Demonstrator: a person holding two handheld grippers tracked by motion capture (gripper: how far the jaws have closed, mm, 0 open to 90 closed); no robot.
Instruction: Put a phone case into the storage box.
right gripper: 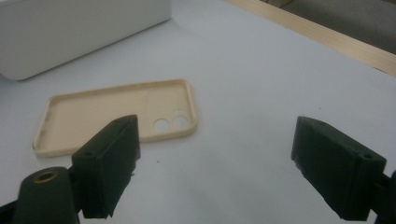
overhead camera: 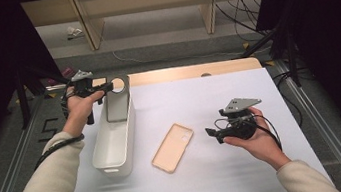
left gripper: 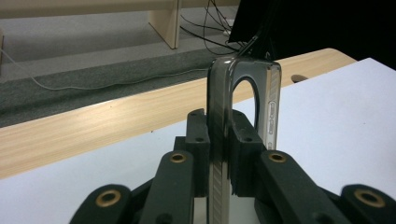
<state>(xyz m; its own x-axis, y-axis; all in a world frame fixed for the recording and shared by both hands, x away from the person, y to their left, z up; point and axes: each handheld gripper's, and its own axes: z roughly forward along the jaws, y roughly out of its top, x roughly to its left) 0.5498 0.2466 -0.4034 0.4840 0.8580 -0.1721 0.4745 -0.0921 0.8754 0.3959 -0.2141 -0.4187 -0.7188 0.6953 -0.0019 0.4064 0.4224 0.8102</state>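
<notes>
High view: left gripper (overhead camera: 106,87) fingers clamp grey phone case (overhead camera: 117,101) over white bin (overhead camera: 107,153).

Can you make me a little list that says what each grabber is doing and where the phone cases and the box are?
left gripper: shut on the grey phone case, holding it upright over the far end of the white bin
right gripper: open, holding nothing, pointing at the beige phone case
beige phone case: lies flat on the white table, inner side up, right of the bin
white bin: stands at the table's left side
</notes>
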